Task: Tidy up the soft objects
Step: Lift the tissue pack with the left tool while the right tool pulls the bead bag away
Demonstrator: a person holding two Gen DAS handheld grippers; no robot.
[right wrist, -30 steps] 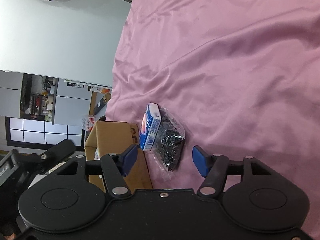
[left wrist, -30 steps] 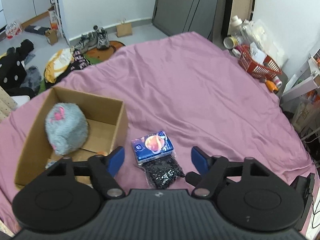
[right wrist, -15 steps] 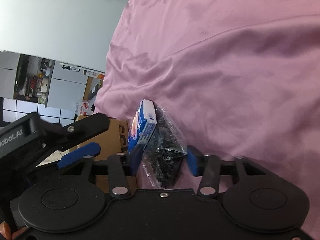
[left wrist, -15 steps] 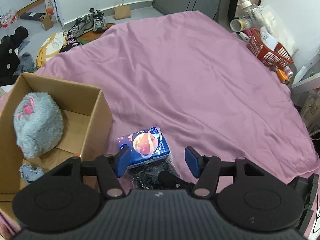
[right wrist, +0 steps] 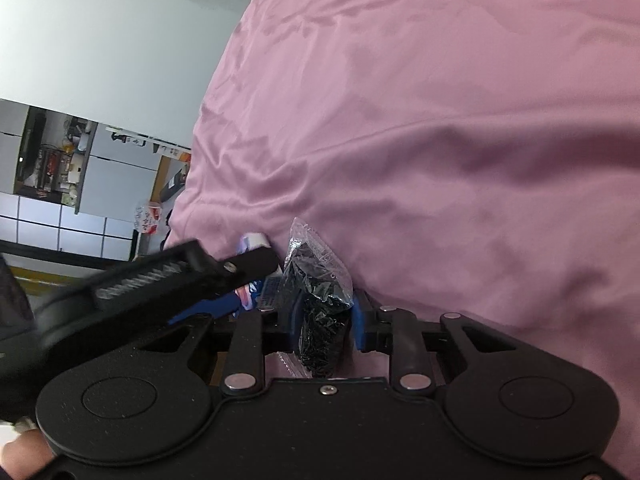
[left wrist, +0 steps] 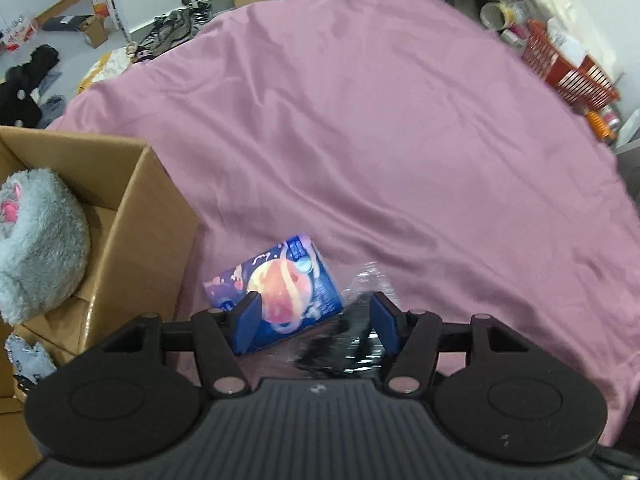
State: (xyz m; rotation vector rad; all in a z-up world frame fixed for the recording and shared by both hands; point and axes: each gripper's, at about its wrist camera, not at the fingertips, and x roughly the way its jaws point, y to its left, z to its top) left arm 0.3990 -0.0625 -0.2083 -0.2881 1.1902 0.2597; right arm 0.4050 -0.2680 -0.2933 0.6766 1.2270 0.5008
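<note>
On the pink sheet, a crinkled clear bag holds black bits.

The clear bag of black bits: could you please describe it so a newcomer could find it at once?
On the pink bedsheet, just right of the cardboard box, two packets lie side by side. It is the crinkly transparent bag between the right gripper pads, unlike the blue planet-printed pack beside it.

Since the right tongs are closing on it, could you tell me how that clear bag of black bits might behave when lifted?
The bag is thin crinkled plastic, so probably floppy and sagging below the right tongs. Loose contents may shift. The glossy film could slip.
</note>
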